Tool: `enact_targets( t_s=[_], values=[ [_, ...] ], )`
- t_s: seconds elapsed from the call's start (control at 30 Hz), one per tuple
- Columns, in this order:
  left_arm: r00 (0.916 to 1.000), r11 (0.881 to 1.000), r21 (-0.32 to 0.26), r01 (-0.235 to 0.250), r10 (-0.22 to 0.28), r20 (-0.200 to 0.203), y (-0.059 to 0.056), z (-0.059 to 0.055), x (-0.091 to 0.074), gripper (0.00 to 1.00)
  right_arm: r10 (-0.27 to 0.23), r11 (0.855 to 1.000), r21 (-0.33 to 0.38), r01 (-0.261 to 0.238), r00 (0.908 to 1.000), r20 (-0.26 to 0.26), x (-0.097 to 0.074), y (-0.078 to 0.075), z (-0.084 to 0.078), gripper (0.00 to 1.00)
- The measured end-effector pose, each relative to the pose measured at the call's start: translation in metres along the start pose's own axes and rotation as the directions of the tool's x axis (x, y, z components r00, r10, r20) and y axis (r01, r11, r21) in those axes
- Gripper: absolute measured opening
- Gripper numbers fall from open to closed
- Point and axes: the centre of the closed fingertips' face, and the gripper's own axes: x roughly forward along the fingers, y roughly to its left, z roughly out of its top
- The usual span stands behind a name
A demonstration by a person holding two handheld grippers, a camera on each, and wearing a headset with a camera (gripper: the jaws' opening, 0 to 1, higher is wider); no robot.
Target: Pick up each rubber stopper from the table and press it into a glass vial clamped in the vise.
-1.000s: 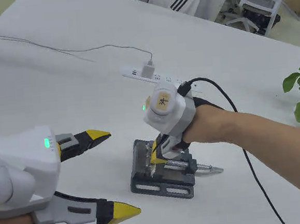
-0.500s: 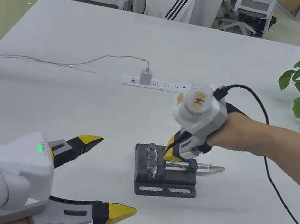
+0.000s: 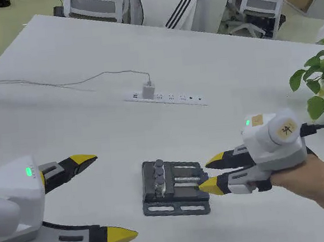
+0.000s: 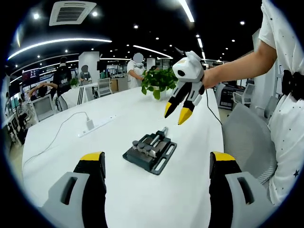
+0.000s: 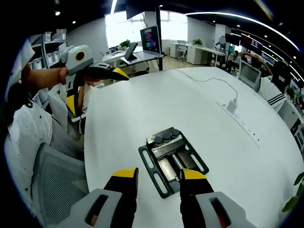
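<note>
Now L gripper (image 3: 112,195) jaws wide, R gripper (image 3: 204,176) narrow gap; both empty.

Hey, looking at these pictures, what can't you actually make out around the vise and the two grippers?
Vials in the vise: in the head view, dark stoppers cover them from above. They are too small to tell if they are glass or how deep the stoppers sit.
Vise screw's end: head view, hidden behind the right gripper.
Left gripper: head view, its body is cut off by the bottom-left edge.
</note>
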Motion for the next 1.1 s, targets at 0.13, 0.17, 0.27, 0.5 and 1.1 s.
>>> enact_targets(
  t_s=[0.13,0.17,0.27,0.5,1.1],
  values=[
    [0.9999,1.0,0.008,0.0,0.0,-0.017,0.003,-0.003,0.004,0.94,-0.024,0.999,0.037,0.022,0.9975,0.066,-0.008,0.001,-0.006,0.37],
    [0.9998,1.0,0.008,-0.001,0.001,-0.018,0.004,-0.004,0.005,0.94,-0.029,0.999,0.048,0.025,0.9965,0.078,-0.009,0.0,-0.007,0.39],
    [0.9992,1.0,0.014,0.004,-0.003,-0.04,0.004,-0.008,0.008,0.96,-0.039,0.997,0.069,0.031,0.9923,0.117,-0.015,0.002,-0.012,0.48],
    [0.9986,1.0,0.006,0.01,-0.01,-0.053,0.007,-0.009,0.014,0.99,-0.06,0.997,0.067,0.049,0.9831,0.173,-0.025,0.001,-0.025,0.7],
    [0.9917,0.999,0.004,0.037,-0.036,-0.123,0.009,-0.037,0.022,0.99,-0.067,0.995,0.082,0.052,0.98,0.187,-0.022,-0.001,-0.041,0.85]
  ],
)
